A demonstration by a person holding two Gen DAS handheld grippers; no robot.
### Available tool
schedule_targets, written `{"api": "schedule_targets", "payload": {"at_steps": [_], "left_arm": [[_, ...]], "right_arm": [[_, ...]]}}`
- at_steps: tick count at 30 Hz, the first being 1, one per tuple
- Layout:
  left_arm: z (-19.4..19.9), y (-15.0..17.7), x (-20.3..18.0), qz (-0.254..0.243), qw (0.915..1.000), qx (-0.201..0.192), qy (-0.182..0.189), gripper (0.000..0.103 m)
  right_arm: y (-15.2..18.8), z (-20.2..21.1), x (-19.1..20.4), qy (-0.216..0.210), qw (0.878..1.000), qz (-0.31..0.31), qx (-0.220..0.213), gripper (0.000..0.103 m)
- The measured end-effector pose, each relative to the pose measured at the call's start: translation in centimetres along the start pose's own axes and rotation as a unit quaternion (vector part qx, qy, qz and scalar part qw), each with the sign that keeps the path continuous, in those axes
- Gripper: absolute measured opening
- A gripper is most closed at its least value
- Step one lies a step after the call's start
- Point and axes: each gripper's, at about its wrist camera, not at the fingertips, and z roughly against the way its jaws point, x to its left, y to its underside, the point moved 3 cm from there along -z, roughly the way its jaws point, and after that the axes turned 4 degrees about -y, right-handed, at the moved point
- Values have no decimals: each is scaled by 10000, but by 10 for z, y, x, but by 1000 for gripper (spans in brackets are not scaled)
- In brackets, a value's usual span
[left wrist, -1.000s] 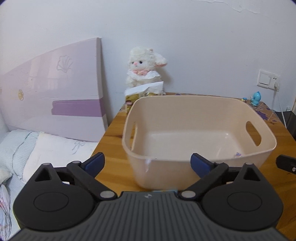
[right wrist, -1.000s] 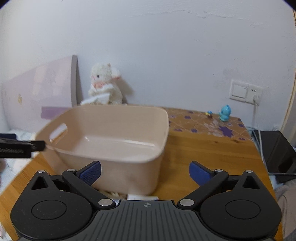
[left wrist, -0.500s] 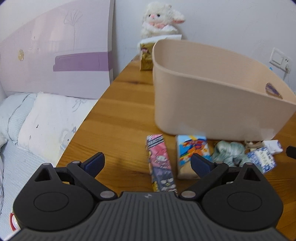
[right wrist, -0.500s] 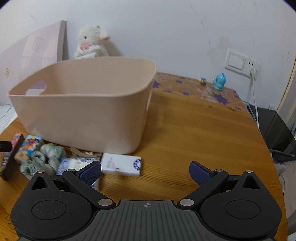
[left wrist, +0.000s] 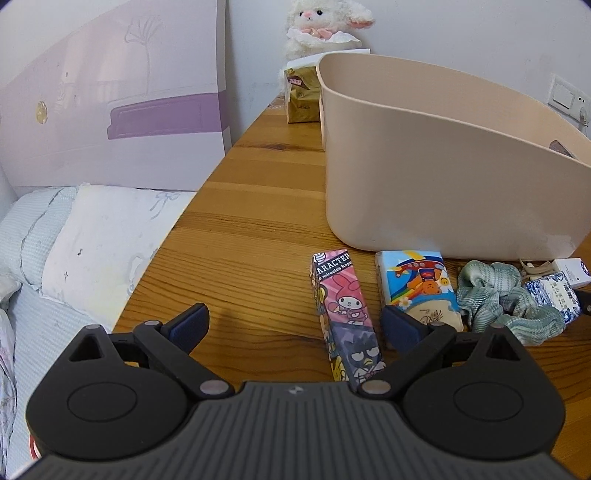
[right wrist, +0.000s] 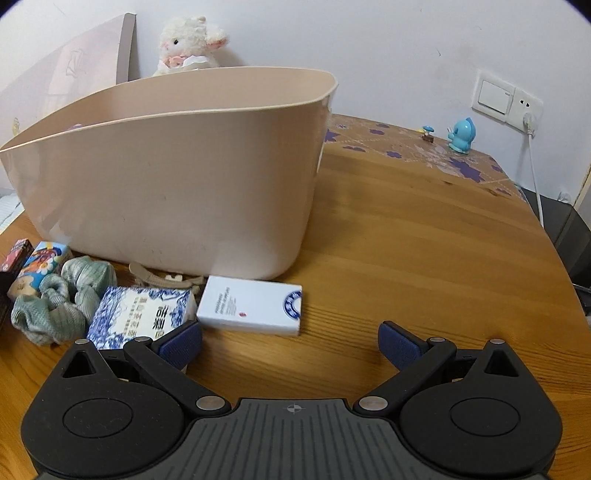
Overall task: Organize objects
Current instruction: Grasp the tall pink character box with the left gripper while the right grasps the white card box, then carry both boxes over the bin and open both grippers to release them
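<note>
A beige plastic bin [left wrist: 443, 177] [right wrist: 177, 184] stands on the wooden table. Along its near side lie a pink cartoon box [left wrist: 343, 314], a colourful tissue pack [left wrist: 417, 291] [right wrist: 37, 266], a green scrunchie [left wrist: 498, 299] [right wrist: 62, 295], a blue-and-white patterned pack [right wrist: 144, 317] [left wrist: 554, 295], a white box [right wrist: 251, 306] and a beige hair clip [right wrist: 162, 278]. My left gripper [left wrist: 295, 328] is open, low over the table, with the pink box between its fingers. My right gripper [right wrist: 290, 341] is open just in front of the white box.
A plush lamb [left wrist: 325, 29] [right wrist: 192, 44] and a gold tissue pack [left wrist: 301, 96] sit at the back by the wall. A small blue figurine [right wrist: 461, 136] stands back right near a wall socket [right wrist: 506, 98]. A bed with pillows [left wrist: 92, 240] lies left of the table edge.
Both grippers have dropped from above the bin to table level in front of it. The row of small objects has come into view and closer.
</note>
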Motion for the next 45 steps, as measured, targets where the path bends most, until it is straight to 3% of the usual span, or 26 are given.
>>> {"api": "schedule_targets", "payload": {"at_steps": [16, 21, 24, 27, 29, 32, 35, 40, 45], "left_arm": [[-9, 6, -3, 20, 10000, 94, -9, 93], [-6, 9, -3, 81, 9999, 46, 138, 80], [-3, 10, -4, 52, 9998, -12, 187, 72], [0, 11, -6, 20, 9997, -67, 243, 62], [1, 12, -8, -15, 9996, -86, 282, 55], [3, 13, -9, -64, 9993, -91, 365, 40], [5, 14, -10, -94, 9990, -64, 438, 25], [10, 19, -10, -122, 9987, -46, 494, 25], [16, 24, -4, -93, 9986, -64, 513, 25]], "right_arm": [[-1, -11, 7, 10, 9999, -149, -22, 103], [2, -6, 8, -39, 10000, -81, -24, 101], [7, 0, 8, -131, 9999, 0, -65, 92], [8, 5, 8, -264, 9996, 71, -68, 76], [7, 9, 11, -318, 9994, 138, -63, 57], [7, 14, 18, -403, 9988, 284, -24, 40], [9, 18, 24, -414, 9985, 368, 5, 35], [15, 25, 24, -437, 9986, 288, 0, 28], [19, 34, 22, -466, 9986, 261, -36, 28]]}}
